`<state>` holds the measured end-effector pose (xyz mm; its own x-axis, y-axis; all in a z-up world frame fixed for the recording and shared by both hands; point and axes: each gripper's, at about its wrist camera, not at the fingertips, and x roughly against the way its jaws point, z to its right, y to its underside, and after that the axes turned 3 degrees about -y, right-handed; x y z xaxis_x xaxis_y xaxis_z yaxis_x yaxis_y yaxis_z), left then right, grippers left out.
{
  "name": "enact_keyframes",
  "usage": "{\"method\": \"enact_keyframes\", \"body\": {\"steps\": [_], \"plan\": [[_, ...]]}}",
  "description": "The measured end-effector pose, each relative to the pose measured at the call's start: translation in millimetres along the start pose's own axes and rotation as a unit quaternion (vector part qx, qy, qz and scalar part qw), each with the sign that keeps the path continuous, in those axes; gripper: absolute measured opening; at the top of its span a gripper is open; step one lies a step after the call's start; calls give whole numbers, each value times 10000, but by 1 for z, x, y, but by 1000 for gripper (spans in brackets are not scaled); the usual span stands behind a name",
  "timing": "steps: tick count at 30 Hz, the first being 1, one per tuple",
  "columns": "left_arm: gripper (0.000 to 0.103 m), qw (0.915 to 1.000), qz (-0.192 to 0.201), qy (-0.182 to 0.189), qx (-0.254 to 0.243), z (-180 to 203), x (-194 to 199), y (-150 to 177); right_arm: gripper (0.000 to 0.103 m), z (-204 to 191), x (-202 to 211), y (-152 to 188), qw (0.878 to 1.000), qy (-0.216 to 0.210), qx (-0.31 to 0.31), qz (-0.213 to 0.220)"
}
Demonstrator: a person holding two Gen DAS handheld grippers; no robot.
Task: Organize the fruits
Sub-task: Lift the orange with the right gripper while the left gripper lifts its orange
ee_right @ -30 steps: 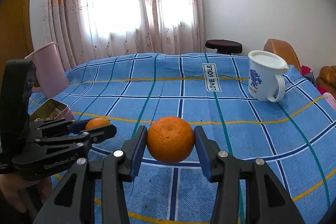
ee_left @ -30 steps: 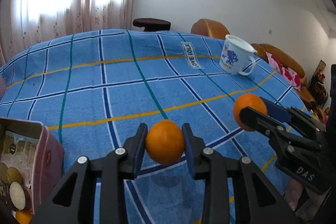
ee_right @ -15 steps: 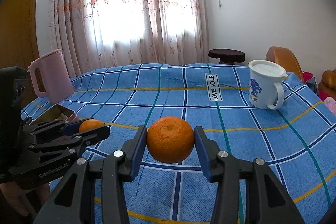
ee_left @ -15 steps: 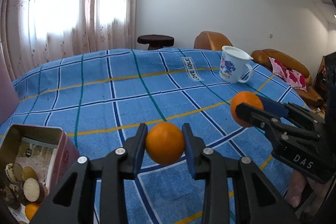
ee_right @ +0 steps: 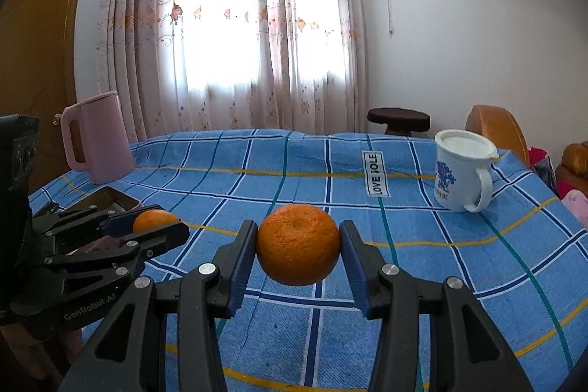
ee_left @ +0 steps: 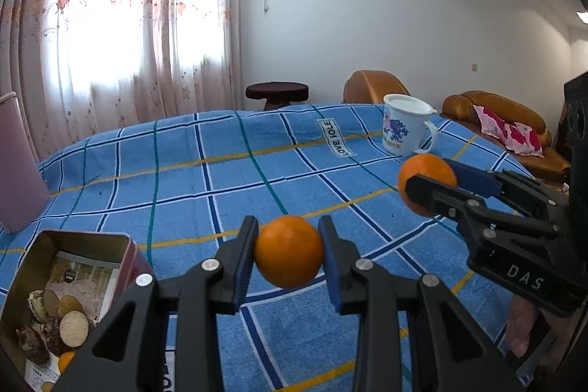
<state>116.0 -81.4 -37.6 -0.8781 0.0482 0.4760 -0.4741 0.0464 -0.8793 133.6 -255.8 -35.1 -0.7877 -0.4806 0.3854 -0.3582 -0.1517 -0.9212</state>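
My left gripper (ee_left: 288, 254) is shut on a small smooth orange (ee_left: 289, 250), held in the air above the blue checked cloth (ee_left: 205, 179). Over the same cloth my right gripper (ee_right: 297, 247) is shut on a larger, dimpled orange (ee_right: 297, 243). In the left wrist view the right gripper (ee_left: 431, 184) shows at the right with its orange (ee_left: 426, 177). The right wrist view has the left gripper (ee_right: 158, 226) at the left with its orange (ee_right: 154, 219). An open pink tin (ee_left: 125, 258) sits low at the left, with biscuits and another small orange (ee_left: 66, 360) inside.
A white mug (ee_right: 461, 179) with a blue print stands at the back right of the table. At the back left stands a pink jug (ee_right: 97, 138). A dark stool (ee_right: 398, 120) and brown sofa (ee_left: 503, 123) lie beyond the table's far edge.
The left wrist view has tilted up and drifted, so more of the tin and the wall show. Both oranges stay gripped. The right gripper has hardly moved.
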Motion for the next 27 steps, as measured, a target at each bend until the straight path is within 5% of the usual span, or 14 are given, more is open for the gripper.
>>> {"method": "enact_keyframes", "body": {"steps": [7, 27], "plan": [[35, 9999, 163, -42, -10, -1, 10, 2, 48, -8, 13, 1, 9993, 16, 180, 337], [35, 9994, 320, -23, 132, -25, 41, 11, 48, -43, 18, -1, 9986, -307, 299, 317]]}}
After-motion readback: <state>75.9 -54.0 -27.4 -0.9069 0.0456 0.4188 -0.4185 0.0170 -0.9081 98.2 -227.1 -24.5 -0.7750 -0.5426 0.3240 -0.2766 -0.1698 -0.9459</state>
